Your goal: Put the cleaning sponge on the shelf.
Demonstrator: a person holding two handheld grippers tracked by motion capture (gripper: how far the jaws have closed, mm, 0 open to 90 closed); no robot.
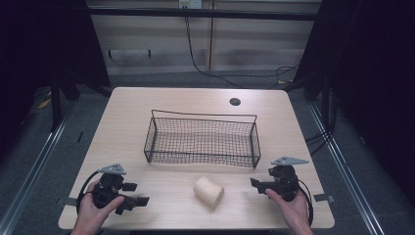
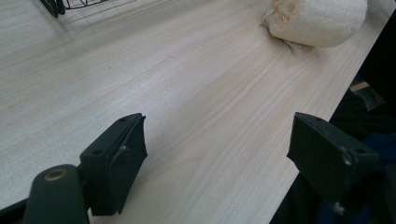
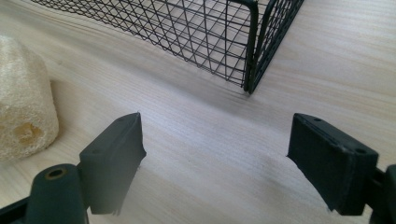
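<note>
Loofah [image 1: 208, 191] lies on the counter [image 1: 147, 105] before the basket [image 1: 201, 159], untouched. Left gripper [image 1: 138, 193] and right gripper [image 1: 255, 185] both released, holding nothing. Pickup and placement remain.

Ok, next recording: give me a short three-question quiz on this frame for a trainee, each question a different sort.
1. True or false: the loofah piece lies inside the wire basket.
2. Multiple choice: the left gripper and the right gripper are A) both shut on the loofah piece, B) both open and holding nothing, C) one open and one shut.
3. Short answer: where does the loofah piece sit relative to the two grippers and the wire basket?

Key
1. False: it rests on the table, in front of the basket.
2. B.
3. Between the two grippers, on the person's side of the basket, touching neither gripper.
</note>
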